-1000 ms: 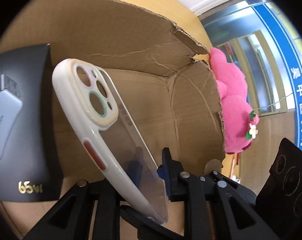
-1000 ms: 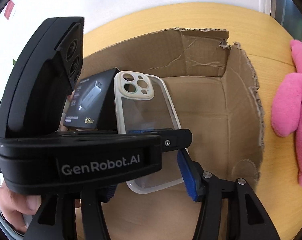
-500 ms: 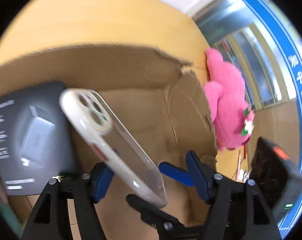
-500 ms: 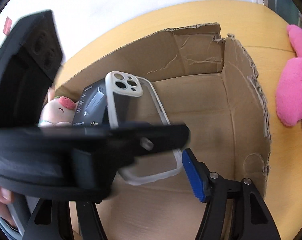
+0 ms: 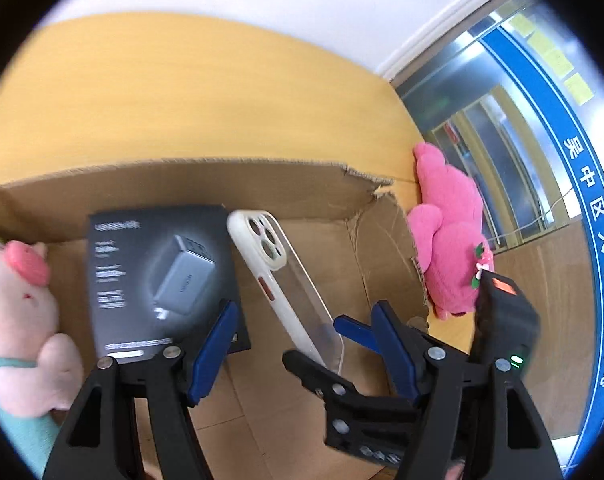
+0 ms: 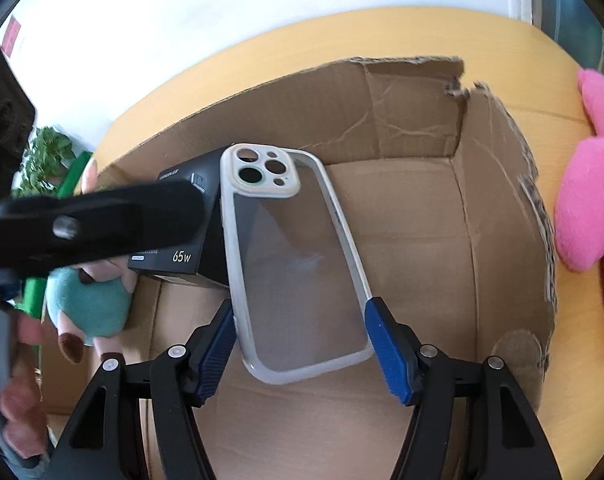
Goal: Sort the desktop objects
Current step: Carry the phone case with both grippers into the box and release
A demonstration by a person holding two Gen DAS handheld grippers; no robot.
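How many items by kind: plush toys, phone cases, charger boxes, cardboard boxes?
Plush toys: 2, the pink plush bear and the pale pink pig plush
Clear white-rimmed phone case: 1
Black charger box: 1
Torn brown cardboard box: 1
Total: 5

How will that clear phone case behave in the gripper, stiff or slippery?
The phone case probably stays stiff: it holds its shape between the right gripper pads. Its glossy clear back looks slippery, so it may slide. Being a thin empty shell, it is likely light.
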